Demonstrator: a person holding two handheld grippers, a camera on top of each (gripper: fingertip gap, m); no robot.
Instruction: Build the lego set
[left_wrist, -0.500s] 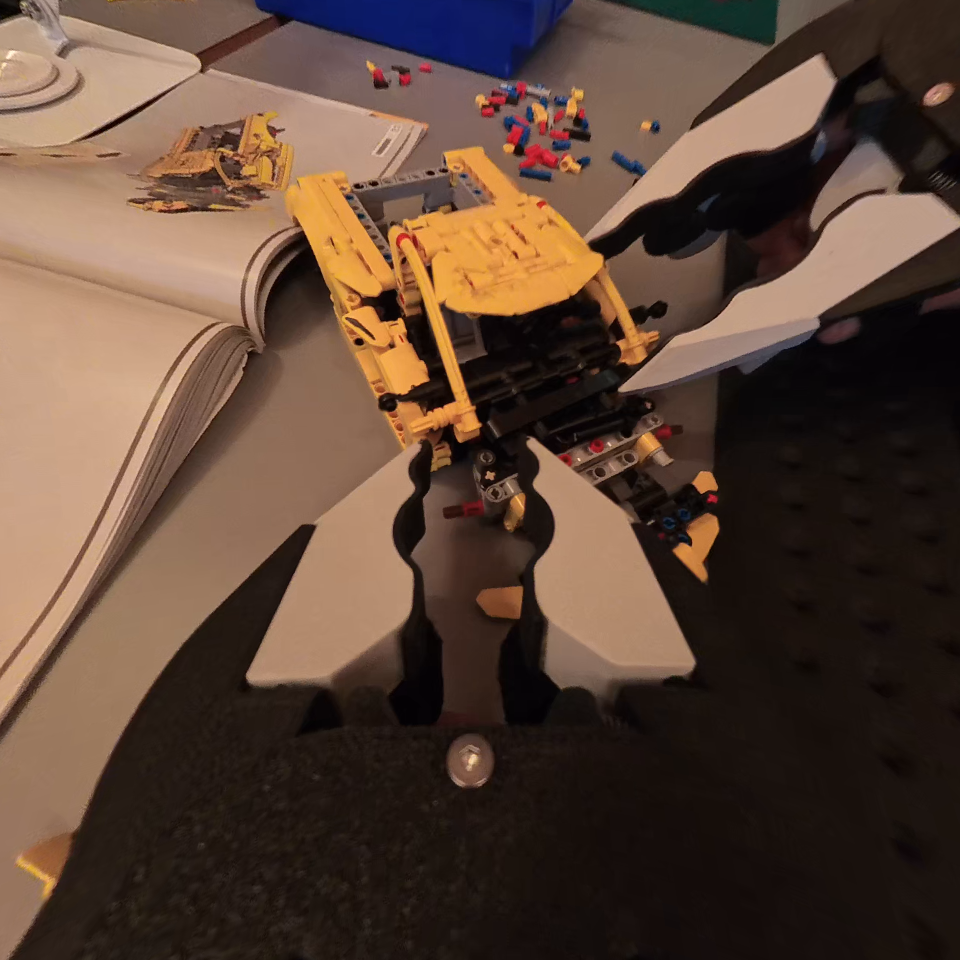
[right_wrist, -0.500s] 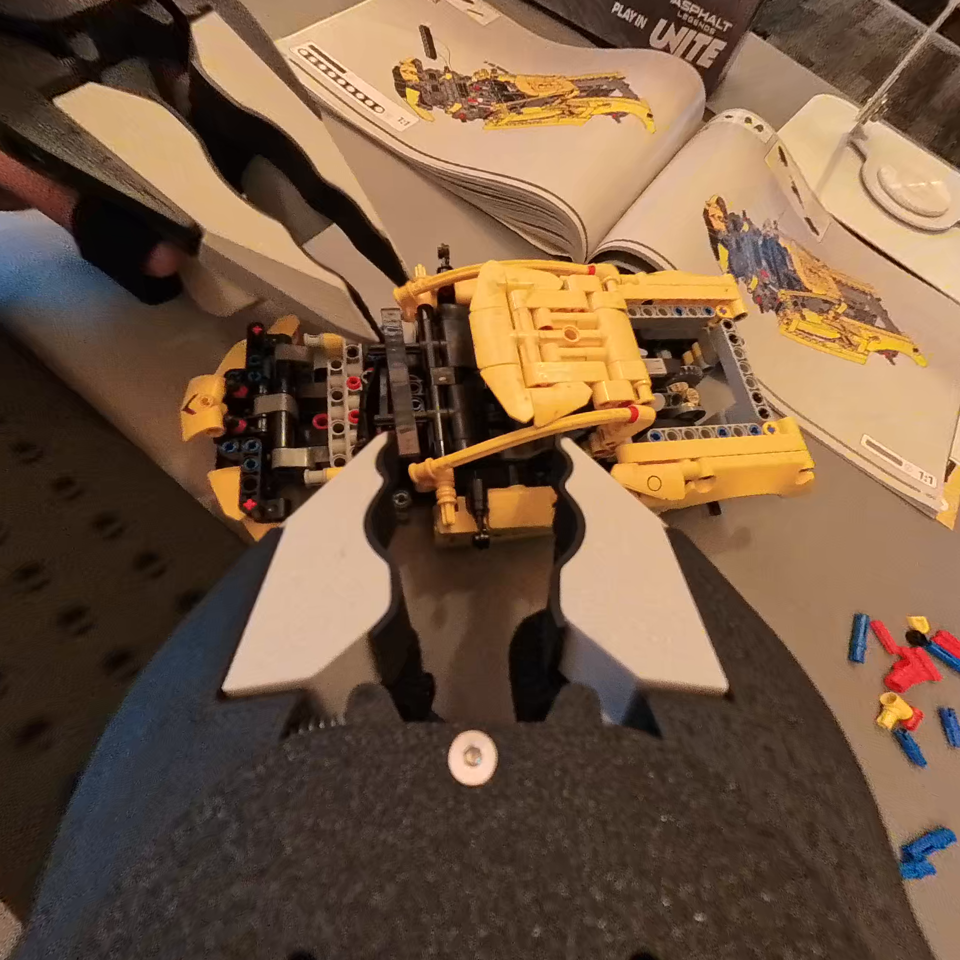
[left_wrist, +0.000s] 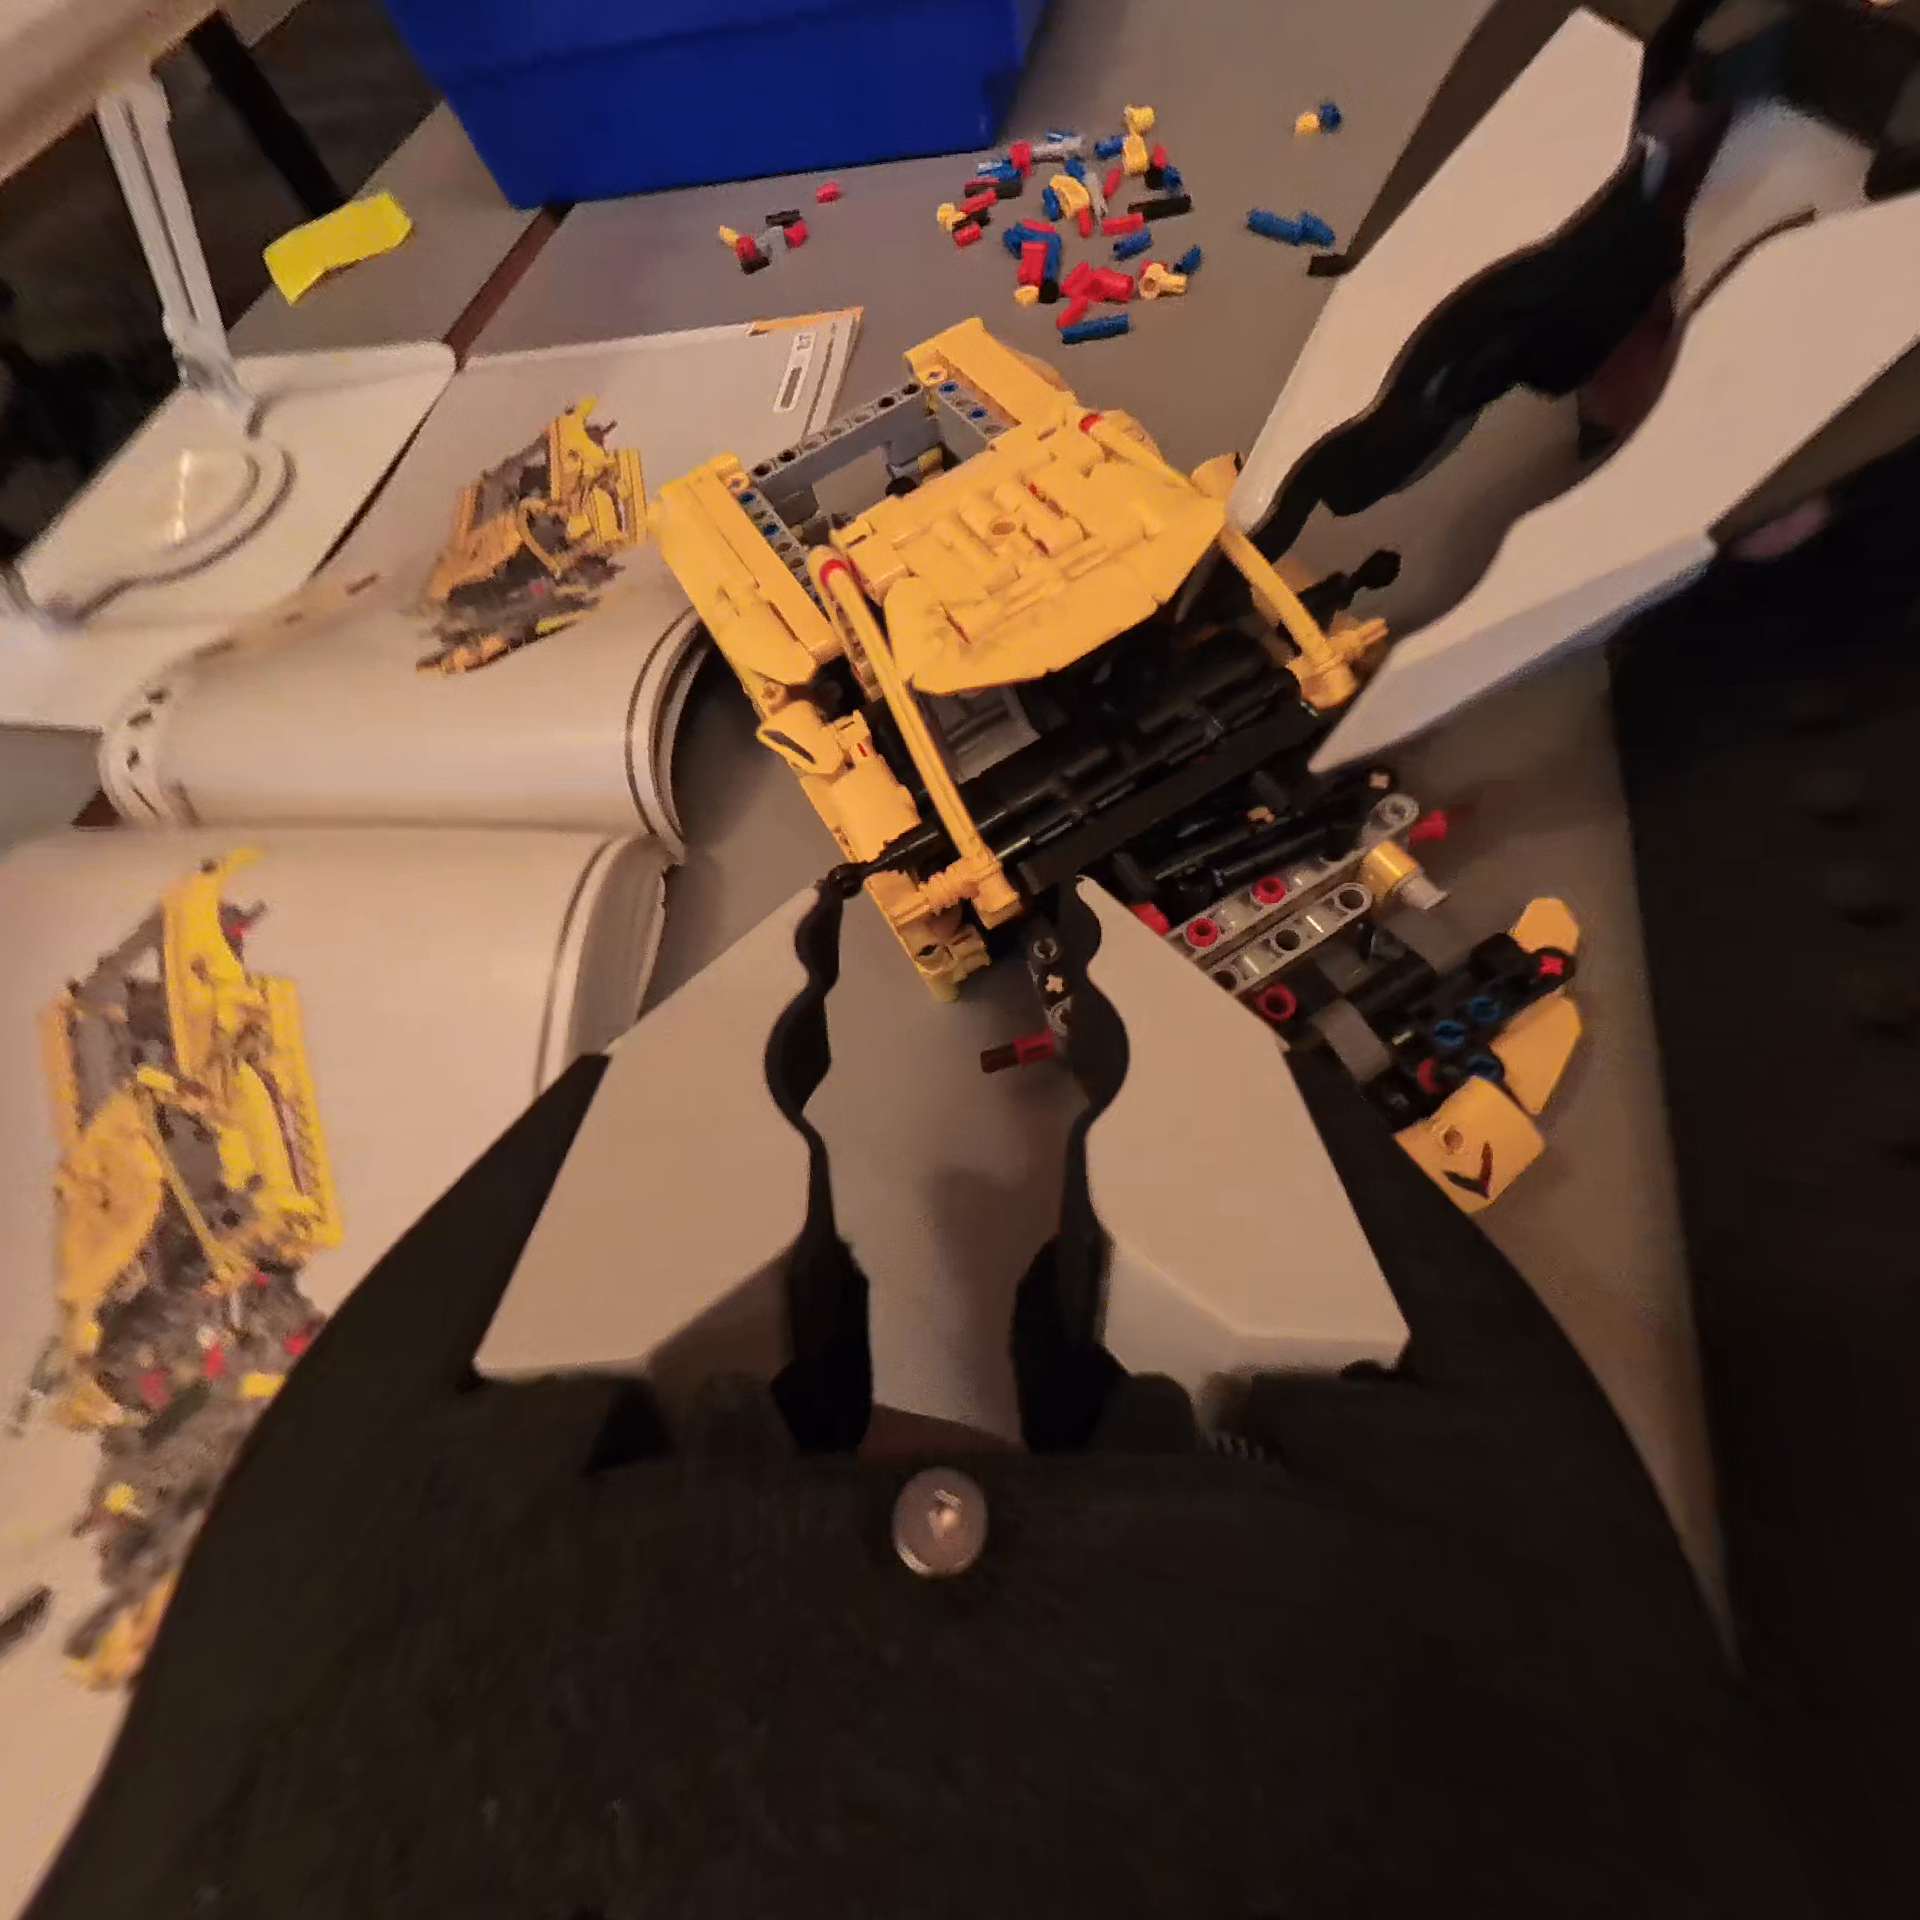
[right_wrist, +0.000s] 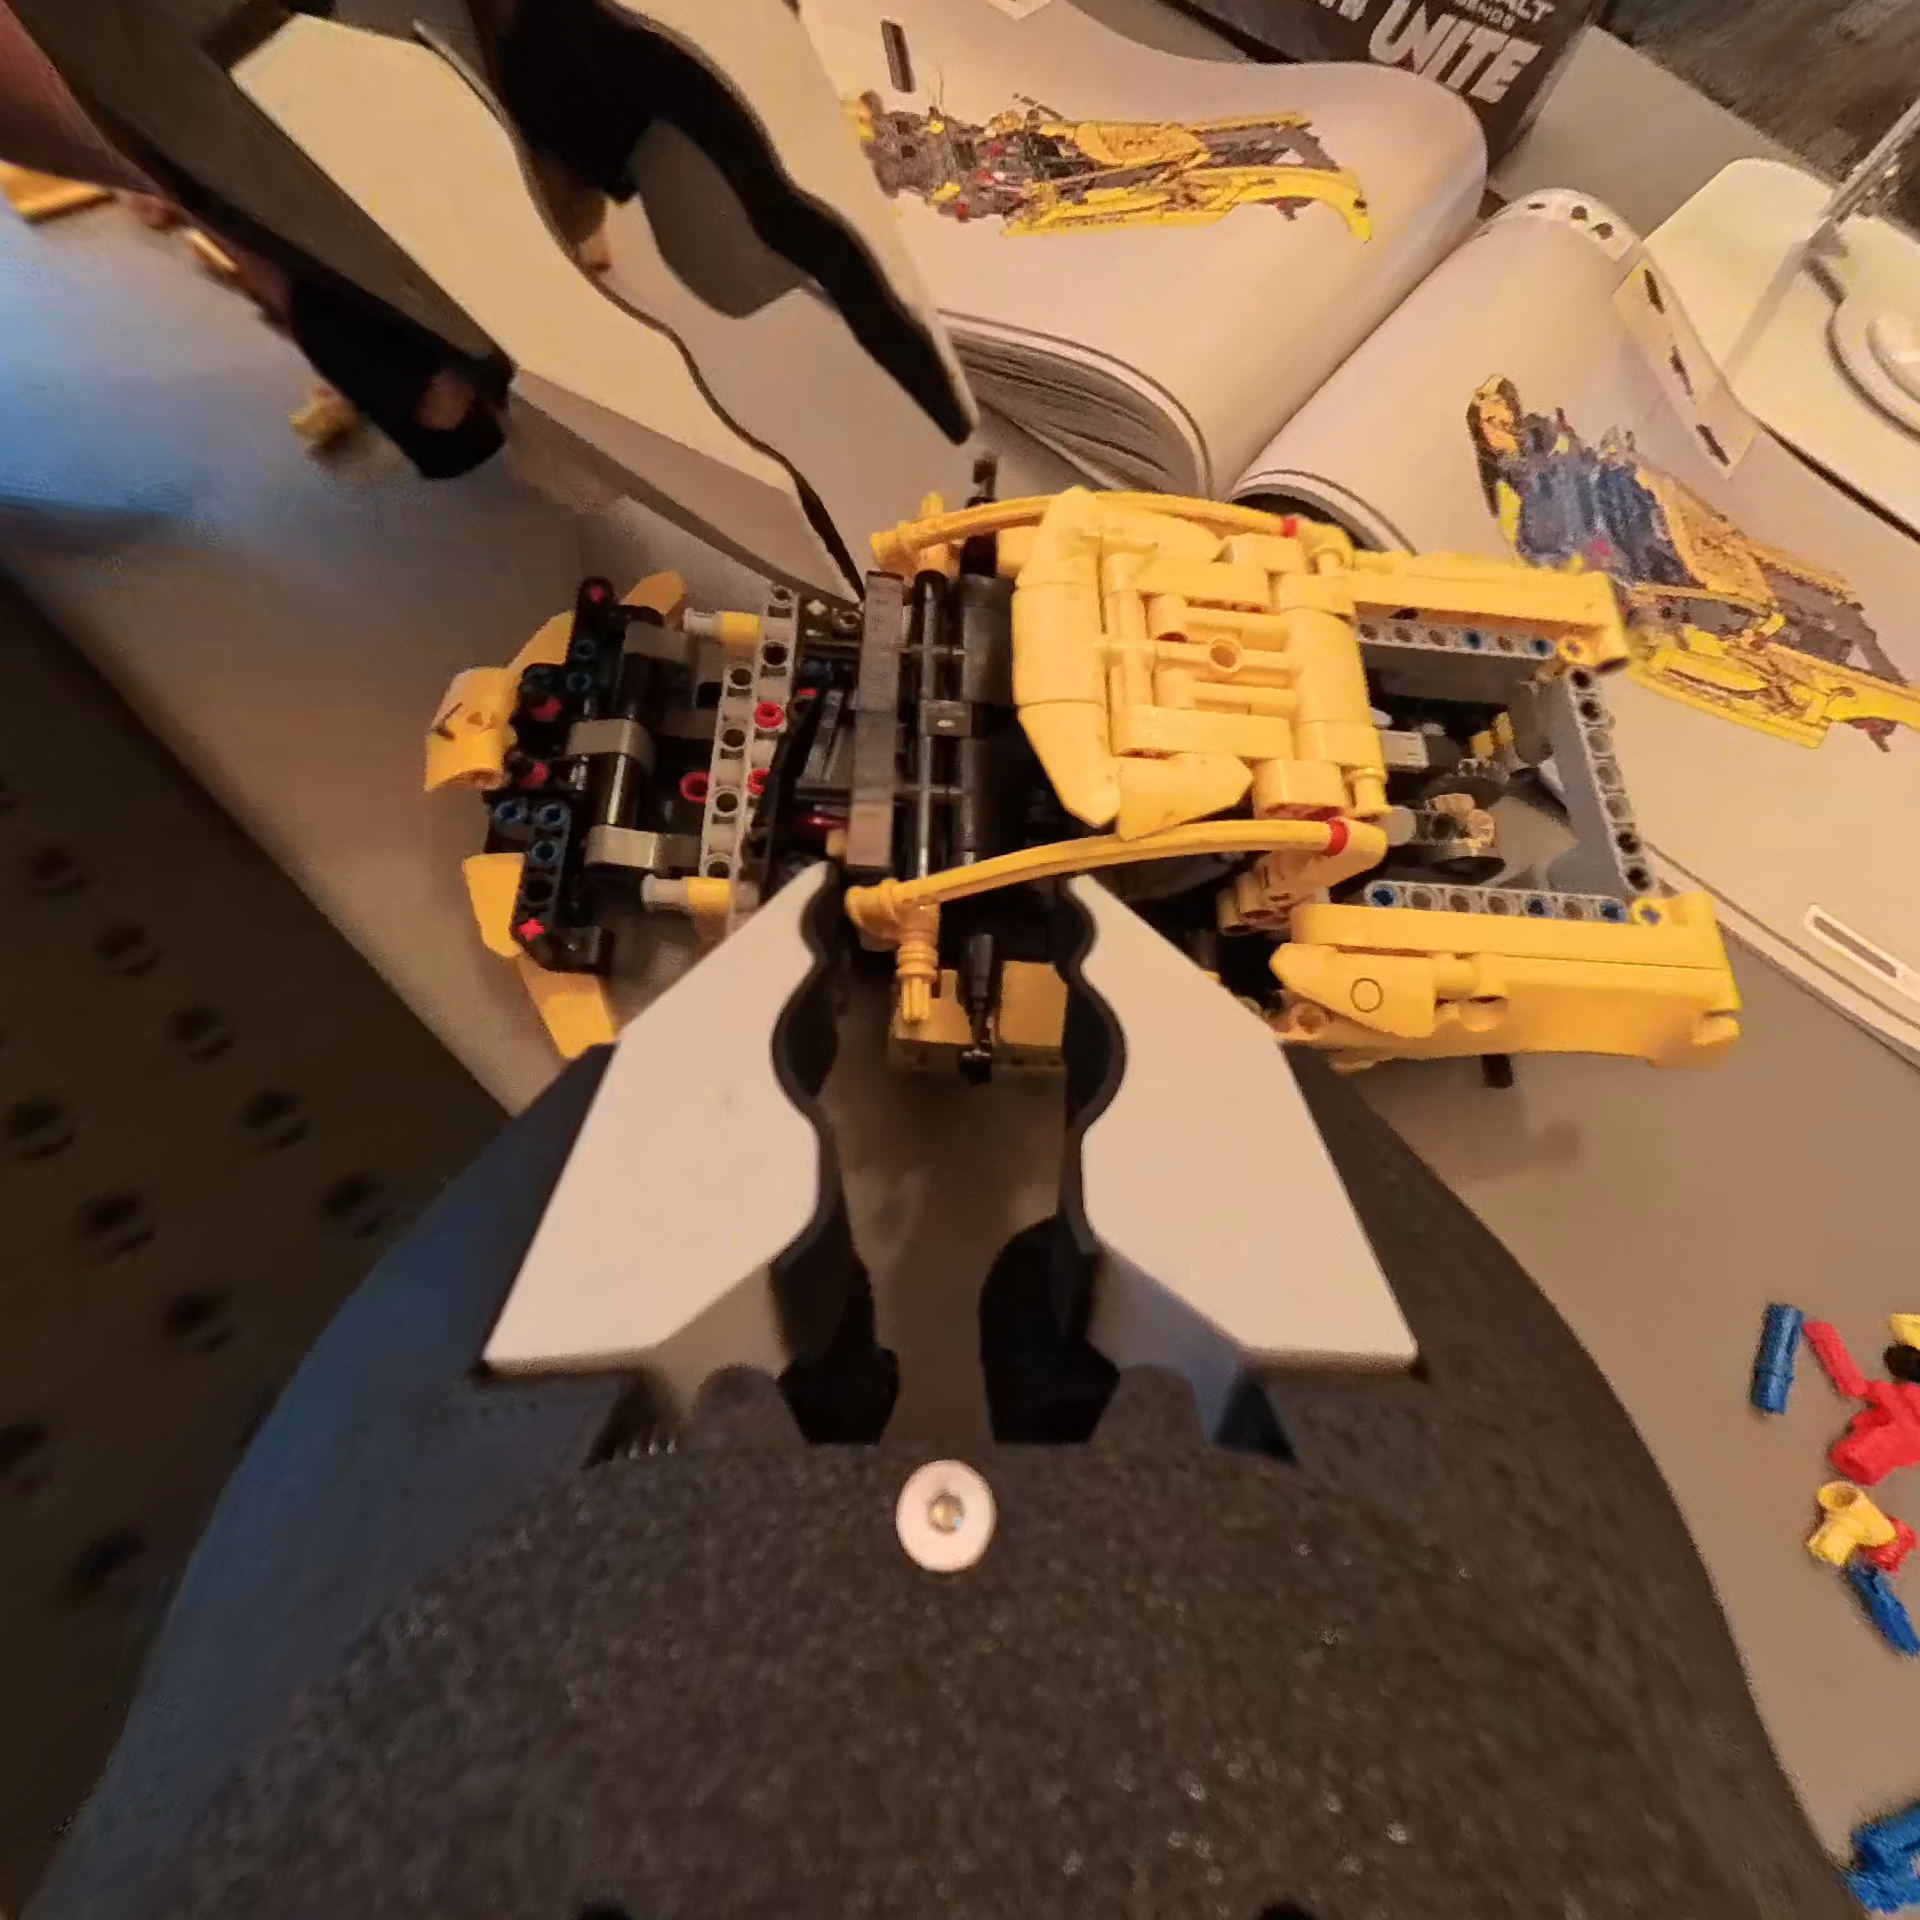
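Partly built yellow car model (right_wrist: 1122, 748) lies on the grey table (right_wrist: 1558, 1226), near its edge, rear frame against the open instruction book (right_wrist: 1195, 343). Roof panel and side sills are on; the black and grey nose section is bare of panels.

Right gripper (right_wrist: 951, 914): fingers apart, tips at the near flank either side of a yellow and black side piece, no clamp visible. Left gripper (left_wrist: 951, 914): fingers apart, tips by the model's front corner; contact cannot be told. A small dark pin with a red tip (left_wrist: 1023, 1055) lies on the table between the left fingers.

Judgement: the step is steadying or repositioning the model before the next part. Grip on stiff frame beams, not the thin yellow hose arches, which would likely flex or pop off. Keep the nose clear of the table edge.

Loose pieces (left_wrist: 1081, 239) are scattered beyond the model, before a blue bin (left_wrist: 727, 94).

Versus half a second ago: the left wrist camera sits higher and farther back, showing more book and bin; the model is unmoved; both grippers' openings unchanged.
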